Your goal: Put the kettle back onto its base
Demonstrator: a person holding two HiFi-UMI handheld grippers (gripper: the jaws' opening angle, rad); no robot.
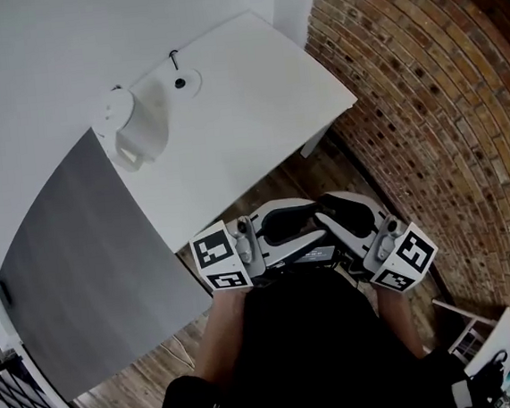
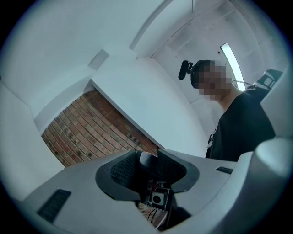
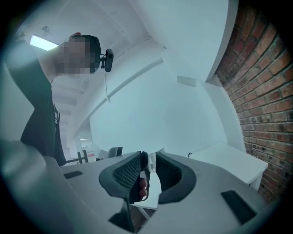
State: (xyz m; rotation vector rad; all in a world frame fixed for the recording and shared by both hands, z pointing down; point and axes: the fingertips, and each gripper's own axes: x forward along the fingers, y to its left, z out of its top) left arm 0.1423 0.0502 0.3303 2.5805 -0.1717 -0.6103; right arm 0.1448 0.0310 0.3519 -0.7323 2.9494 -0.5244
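The white kettle (image 1: 136, 129) stands upright at the far left of the white table (image 1: 255, 109), handle toward me. Its small round base (image 1: 180, 82), with a black cable, lies just right of it, apart from it. Both grippers are held close to my body, well short of the table edge, tips facing each other. My left gripper (image 1: 307, 229) (image 2: 147, 167) is open with nothing held; the other gripper's camera shows through the gap. My right gripper (image 1: 347, 226) (image 3: 147, 170) has a narrow gap between its pads, and nothing is held. Neither gripper view shows the kettle.
A brick wall (image 1: 424, 93) runs along the table's right side. A grey panel (image 1: 81, 260) adjoins the table's left end. Wooden floor (image 1: 289, 182) shows below the table edge. A white object (image 1: 484, 347) sits on the floor at lower right.
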